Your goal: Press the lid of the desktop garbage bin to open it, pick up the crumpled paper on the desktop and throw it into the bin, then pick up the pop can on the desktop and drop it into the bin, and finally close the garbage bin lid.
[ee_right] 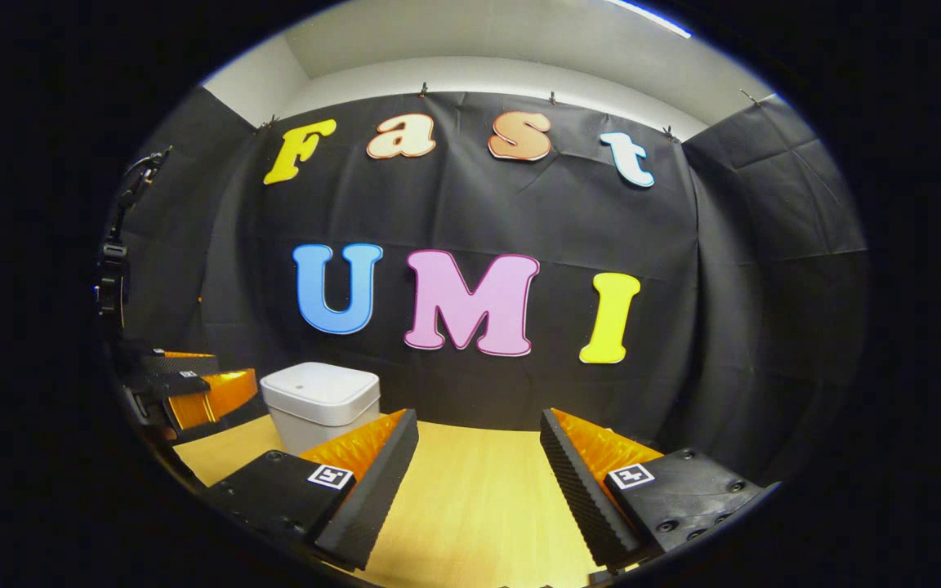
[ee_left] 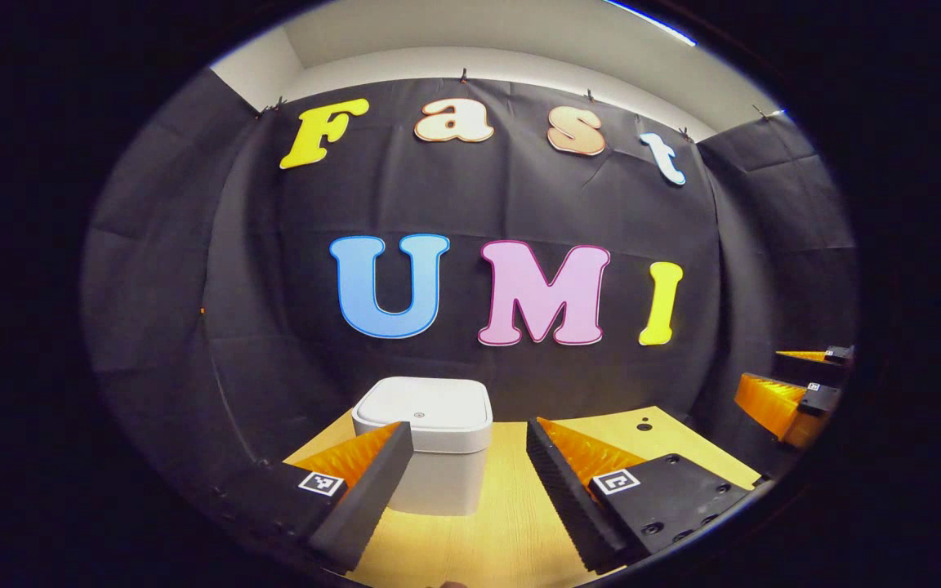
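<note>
Two grippers, one bin, one desk; entries run left to right.

Left gripper (ee_left: 466,482): fingers spread wide, pinching nothing. It hangs low over the desk (ee_left: 503,531) and faces the bin head-on, its left finger overlapping the bin's lower left corner in the left gripper view; whether they touch, I cannot tell.

Bin (ee_left: 425,453): white, squarish, rounded corners, standing upright toward the back of the desk, near the black cloth wall. Lid (ee_left: 424,412) lies flat and closed, with a small round mark at its centre. In the right gripper view the bin (ee_right: 319,404) sits to the left, with the left gripper (ee_right: 185,388) just beside it at the far left.

Right gripper (ee_right: 479,482): fingers spread wide, empty, aimed at bare wood to the right of the bin; it appears also at the right edge of the left gripper view (ee_left: 797,384).

Crumpled paper and pop can: location cannot be told from these views.

Progress, as judged: nothing done. The lid is not yet pressed open. Remaining: open the lid, drop in the paper, drop in the can, close the lid.
</note>
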